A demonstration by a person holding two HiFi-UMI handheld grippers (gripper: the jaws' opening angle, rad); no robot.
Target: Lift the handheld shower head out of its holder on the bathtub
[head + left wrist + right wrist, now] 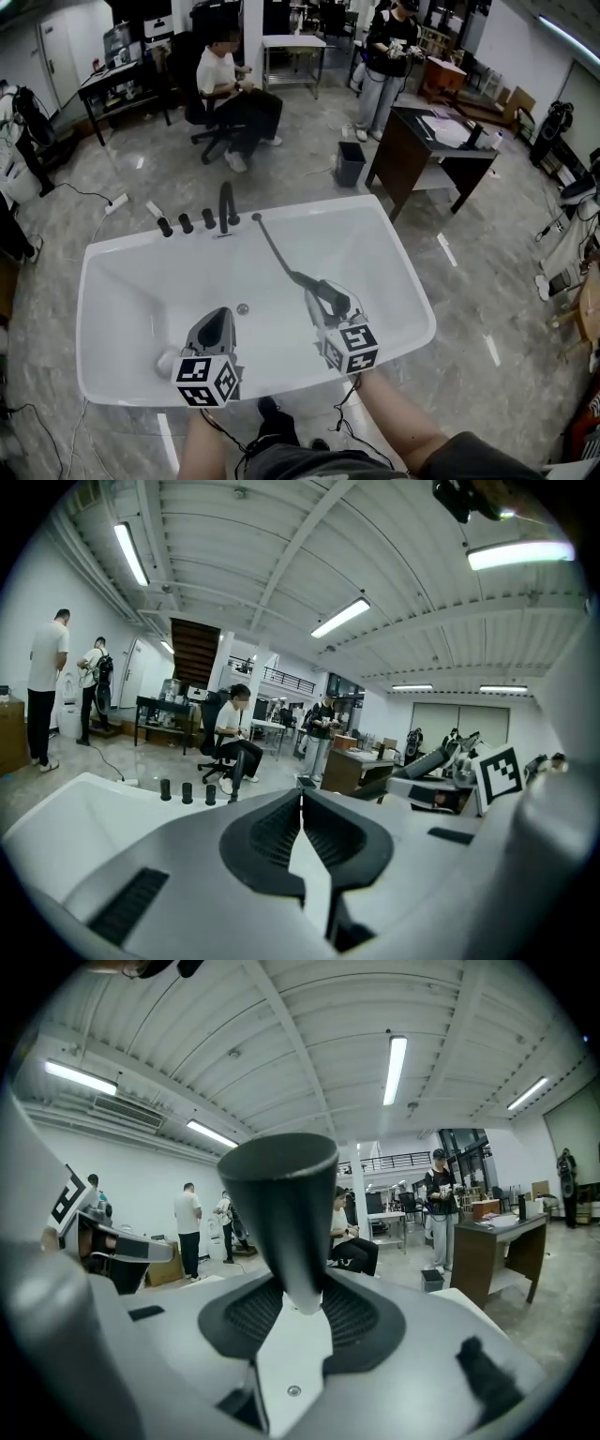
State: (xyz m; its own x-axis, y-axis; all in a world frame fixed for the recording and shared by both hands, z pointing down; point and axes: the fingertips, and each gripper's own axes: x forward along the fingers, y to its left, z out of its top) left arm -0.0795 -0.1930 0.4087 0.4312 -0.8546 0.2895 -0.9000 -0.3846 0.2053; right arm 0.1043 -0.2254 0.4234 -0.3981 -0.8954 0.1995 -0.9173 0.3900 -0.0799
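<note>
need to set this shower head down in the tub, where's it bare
Bare: the bathtub floor left of the drain up to the left wall, and the stretch right of the hose to the right wall. Crowded: the back rim with knobs and spout, and the near middle under the left gripper and right gripper.

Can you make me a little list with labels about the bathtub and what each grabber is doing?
Place: white bathtub in a big workshop
Right gripper: shut on the shower head, holding it above the tub
Hose: runs from the shower head back to the far rim
Left gripper: jaws together, nothing in them
Far rim: faucet spout and three knobs
People: one sitting, others standing, behind the tub
</note>
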